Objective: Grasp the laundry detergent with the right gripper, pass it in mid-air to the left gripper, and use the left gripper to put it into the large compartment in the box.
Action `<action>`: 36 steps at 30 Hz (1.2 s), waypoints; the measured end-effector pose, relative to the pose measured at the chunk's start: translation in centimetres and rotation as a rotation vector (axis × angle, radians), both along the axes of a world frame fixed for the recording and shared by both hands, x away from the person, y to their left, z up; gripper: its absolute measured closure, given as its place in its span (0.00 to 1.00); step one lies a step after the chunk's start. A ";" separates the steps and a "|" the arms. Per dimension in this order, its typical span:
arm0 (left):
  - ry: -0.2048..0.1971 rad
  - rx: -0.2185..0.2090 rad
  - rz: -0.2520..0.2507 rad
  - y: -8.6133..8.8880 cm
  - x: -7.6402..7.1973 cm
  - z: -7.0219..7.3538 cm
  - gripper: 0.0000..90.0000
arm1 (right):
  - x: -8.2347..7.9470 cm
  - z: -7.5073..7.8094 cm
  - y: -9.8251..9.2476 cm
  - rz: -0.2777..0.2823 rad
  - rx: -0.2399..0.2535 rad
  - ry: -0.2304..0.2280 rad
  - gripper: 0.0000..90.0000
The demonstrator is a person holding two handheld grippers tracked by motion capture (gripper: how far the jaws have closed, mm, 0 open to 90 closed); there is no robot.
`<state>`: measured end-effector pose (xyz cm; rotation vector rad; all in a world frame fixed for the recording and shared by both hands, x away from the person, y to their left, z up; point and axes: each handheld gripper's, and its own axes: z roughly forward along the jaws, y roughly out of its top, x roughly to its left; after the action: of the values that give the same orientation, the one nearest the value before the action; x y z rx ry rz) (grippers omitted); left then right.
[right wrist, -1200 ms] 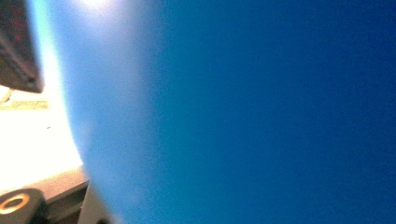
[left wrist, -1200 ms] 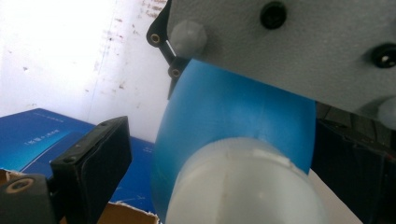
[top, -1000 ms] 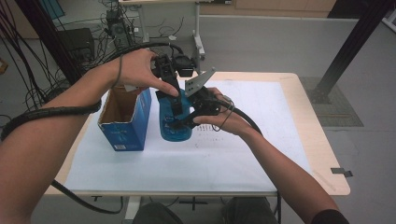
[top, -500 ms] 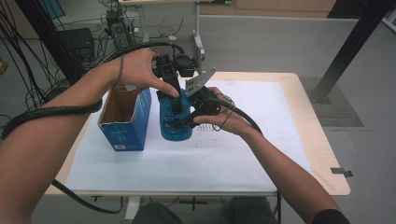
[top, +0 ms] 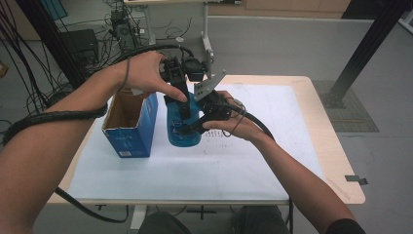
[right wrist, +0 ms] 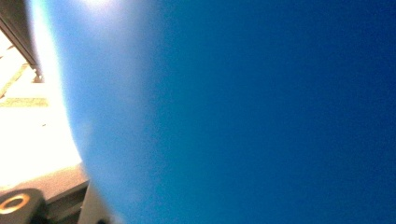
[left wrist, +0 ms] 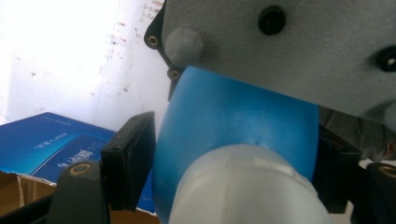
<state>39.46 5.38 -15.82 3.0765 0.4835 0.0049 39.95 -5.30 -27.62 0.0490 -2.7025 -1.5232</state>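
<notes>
Bottle of translucent blue plastic [top: 182,127], upright near the middle of the white-covered bench [top: 272,161], long axis vertical, white screw cap [left wrist: 247,186] at the top. Just left of it, an open blue cardboard box [top: 130,124], flaps up, apparently touching or nearly touching the bottle's side.

Right claw [top: 187,127] level, coming in from the right and clenched across the blue body, low on the bottle; in the right gripper view, blue wall [right wrist: 243,112] pressed up close against the lens, which fits a firm sideways hold. Steadies the bottle, by the look of it.

Left claw [top: 185,109] above, pointing down along the bottle's axis, neck and cap straight below it. Jaws just been closing, cap and shoulder between them; in the left gripper view, one black pad [left wrist: 135,158] beside the blue shoulder on the left, the other at the far side, contact with the cap itself hard to confirm. Not yet a sure grip, then, judged from these views.

Likely step in hand: taking hold of the cap to unscrew it. Turns on staying coaxial: claw over cap, vertical line shared, so that a twist turns the cap rather than tipping the bottle against the box. Left hand [top: 143,73] nearer the cap, right hand [top: 234,124] nearer the base.
</notes>
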 end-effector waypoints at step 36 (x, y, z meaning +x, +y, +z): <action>0.019 0.034 -0.020 -0.3 -0.4 -0.2 0.39 | -0.3 -0.2 0.2 0.005 -0.012 -0.013 0.48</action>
<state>39.09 5.04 -16.05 3.1175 0.4581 -0.0160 39.69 -5.13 -27.81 0.0657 -2.7194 -1.5099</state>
